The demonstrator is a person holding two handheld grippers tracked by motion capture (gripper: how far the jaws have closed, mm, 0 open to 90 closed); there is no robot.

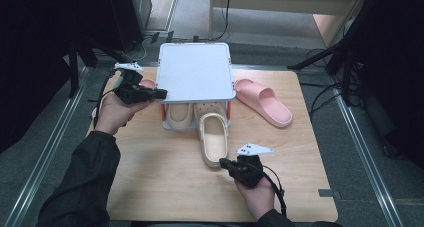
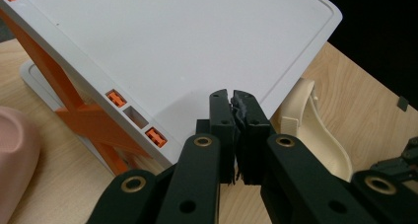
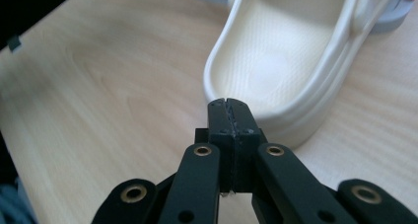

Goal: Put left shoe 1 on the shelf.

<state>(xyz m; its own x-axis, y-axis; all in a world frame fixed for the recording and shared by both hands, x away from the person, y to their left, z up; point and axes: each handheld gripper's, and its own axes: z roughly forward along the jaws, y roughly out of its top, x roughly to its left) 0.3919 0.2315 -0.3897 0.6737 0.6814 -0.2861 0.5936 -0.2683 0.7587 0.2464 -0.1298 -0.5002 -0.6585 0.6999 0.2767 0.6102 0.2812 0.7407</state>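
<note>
Two tiers on the white shoe rack (image 1: 196, 72), centre-top of the high view: flat white top shelf bare, lower shelf under it holding one beige slipper (image 1: 178, 116), toe hidden below the top. A second beige clog (image 1: 213, 138) has its toe end at the rack's lower shelf and its heel sticking out toward the bottom of the frame on the wooden table (image 1: 150, 177). Pink slide (image 1: 264, 101) lies right of the rack on the table, not in it; another pink shape peeks out at the rack's left side, behind the left hand.

Left gripper (image 1: 159, 93), left of centre in the high view, jaws pressed together, nothing between them. In the left gripper view the tips (image 2: 231, 96) sit at the front-left edge of the top shelf; touching or just above, cannot tell. Orange cross brace (image 2: 84, 113) of the rack at that frame's left.

Right gripper (image 1: 223, 162), lower centre of the high view, jaws fully together, empty. In the right gripper view the tips (image 3: 228, 105) sit right at the clog's heel rim (image 3: 256, 116), in the frame's middle; they look to be against it, contact not certain. No pinch on the rim.
</note>
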